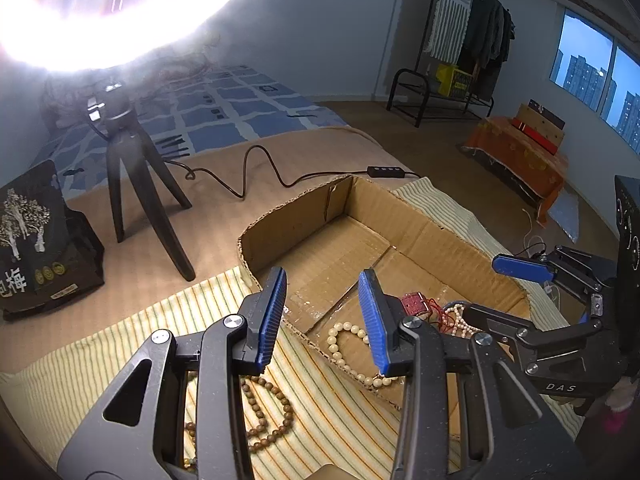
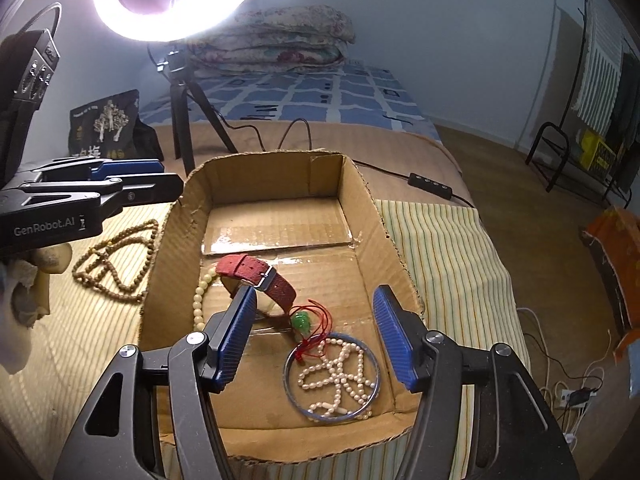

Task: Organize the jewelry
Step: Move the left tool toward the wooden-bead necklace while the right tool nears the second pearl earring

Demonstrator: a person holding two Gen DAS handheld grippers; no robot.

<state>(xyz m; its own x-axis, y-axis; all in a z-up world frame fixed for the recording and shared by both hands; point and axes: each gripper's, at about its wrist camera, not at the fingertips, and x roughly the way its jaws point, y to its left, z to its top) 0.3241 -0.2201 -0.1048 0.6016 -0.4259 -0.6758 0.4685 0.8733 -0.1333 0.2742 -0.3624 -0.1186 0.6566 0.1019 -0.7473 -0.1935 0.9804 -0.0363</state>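
A cut-down cardboard box [image 2: 360, 208] [image 1: 452, 236] sits on a striped cloth. Inside lie a red-strap watch [image 2: 260, 276], a cream bead bracelet [image 2: 198, 300] [image 1: 344, 344], a green pendant on red cord [image 2: 301, 322], a blue bangle [image 2: 294, 396] and a white pearl strand [image 2: 340, 372]. A brown wooden bead necklace [image 2: 116, 260] [image 1: 272, 412] lies on the cloth left of the box. My left gripper [image 1: 322, 312] is open and empty, above the box's near-left edge. My right gripper [image 2: 316, 336] is open and empty, over the jewelry in the box.
A ring light on a black tripod [image 1: 136, 176] [image 2: 188, 116] stands behind the box, its cable and switch [image 1: 386, 171] trailing past. A black printed bag [image 1: 36, 240] sits at left. A bed with a blue quilt [image 2: 312, 96] lies beyond.
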